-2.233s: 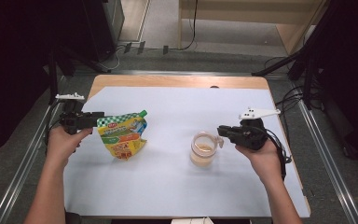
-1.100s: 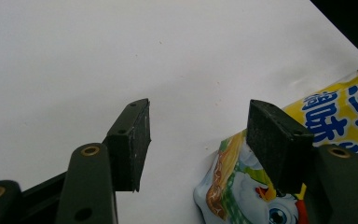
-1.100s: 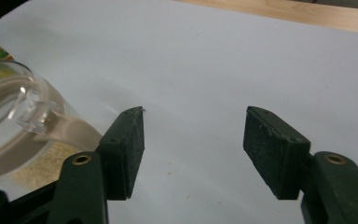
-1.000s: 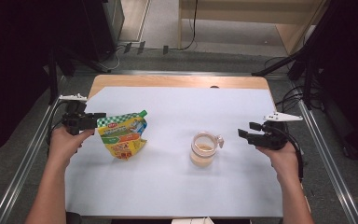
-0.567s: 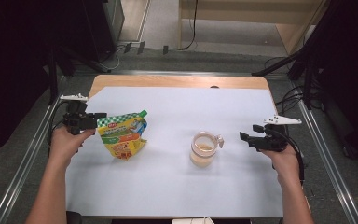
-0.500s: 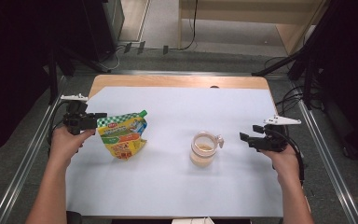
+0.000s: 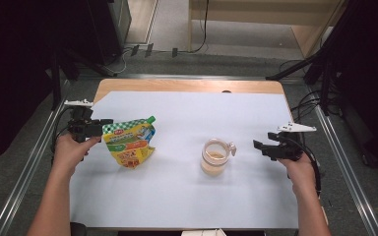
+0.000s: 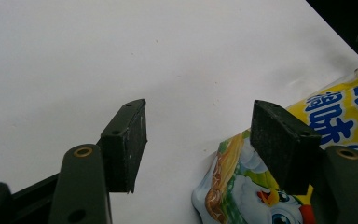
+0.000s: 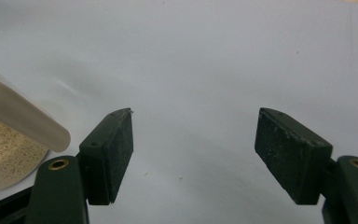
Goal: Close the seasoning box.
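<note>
High view: pouch [image 7: 128, 142] lying flat on the white sheet [image 7: 187, 196], well left of the cup [image 7: 215, 156]. Left gripper [image 7: 104, 123] at the pouch's left edge, farthest from the cup, jaws spread, nothing clamped. Right gripper [image 7: 257, 146] just right of the cup, apart from it, pointing at its handle side, jaws wide, nothing between them. Cup upright, pale granules inside, small tab on the rim toward the right gripper.

Left gripper view: left gripper [image 8: 198, 140] parted wide over the bare sheet [image 8: 121, 46]; jaws just opened a little further, gap empty. Pouch [image 8: 242, 186] under and beside the one jaw, on the far side from the cup; touching or merely overlapping, cannot tell.

Right gripper view: right gripper [image 9: 193, 156] open wide, having just widened, gap bare. Cup [image 9: 14, 144] at the lower left, outside the jaws, just beside one of them, rim tilted across the frame.

Judged step: both things released, hands poised beside them. Next likely call: closing the left jaws on the pouch's edge and lifting it toward the cup, while bringing the right jaws around the cup's handle side to steady it; squaring the jaws on the thin pouch edge needed first.
</note>
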Available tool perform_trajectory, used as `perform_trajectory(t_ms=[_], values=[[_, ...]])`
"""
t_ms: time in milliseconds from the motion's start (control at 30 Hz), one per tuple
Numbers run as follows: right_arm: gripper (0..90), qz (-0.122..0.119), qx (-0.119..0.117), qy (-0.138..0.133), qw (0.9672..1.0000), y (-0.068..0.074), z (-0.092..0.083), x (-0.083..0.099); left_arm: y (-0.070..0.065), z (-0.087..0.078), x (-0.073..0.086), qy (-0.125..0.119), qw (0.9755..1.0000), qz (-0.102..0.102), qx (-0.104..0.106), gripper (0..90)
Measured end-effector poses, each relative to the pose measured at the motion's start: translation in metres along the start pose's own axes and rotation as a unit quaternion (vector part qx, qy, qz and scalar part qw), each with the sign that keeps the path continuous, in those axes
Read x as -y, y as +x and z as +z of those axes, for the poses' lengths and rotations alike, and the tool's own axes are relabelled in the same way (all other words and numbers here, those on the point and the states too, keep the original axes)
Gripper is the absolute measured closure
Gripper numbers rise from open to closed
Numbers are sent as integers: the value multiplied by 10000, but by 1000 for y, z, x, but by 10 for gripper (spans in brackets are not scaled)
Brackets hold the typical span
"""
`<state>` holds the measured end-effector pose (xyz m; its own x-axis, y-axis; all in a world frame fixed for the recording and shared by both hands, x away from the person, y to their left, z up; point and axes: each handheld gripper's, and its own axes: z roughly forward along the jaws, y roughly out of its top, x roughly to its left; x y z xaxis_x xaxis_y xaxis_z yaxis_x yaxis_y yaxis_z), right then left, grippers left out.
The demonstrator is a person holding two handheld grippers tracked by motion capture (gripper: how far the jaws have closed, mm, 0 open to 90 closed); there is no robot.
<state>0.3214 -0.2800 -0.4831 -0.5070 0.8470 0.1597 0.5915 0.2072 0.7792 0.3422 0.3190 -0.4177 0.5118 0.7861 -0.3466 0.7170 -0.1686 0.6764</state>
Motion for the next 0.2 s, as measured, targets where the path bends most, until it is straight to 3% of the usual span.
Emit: perform_trajectory(t_ms=[100,200], values=[[287,-15,-8,27,10000,1,1,0,0,1,0,-49,10000,-57,-14,356],[287,-24,-13,42,10000,1,2,1,2,3,0,-225,9991,-371,38,287]])
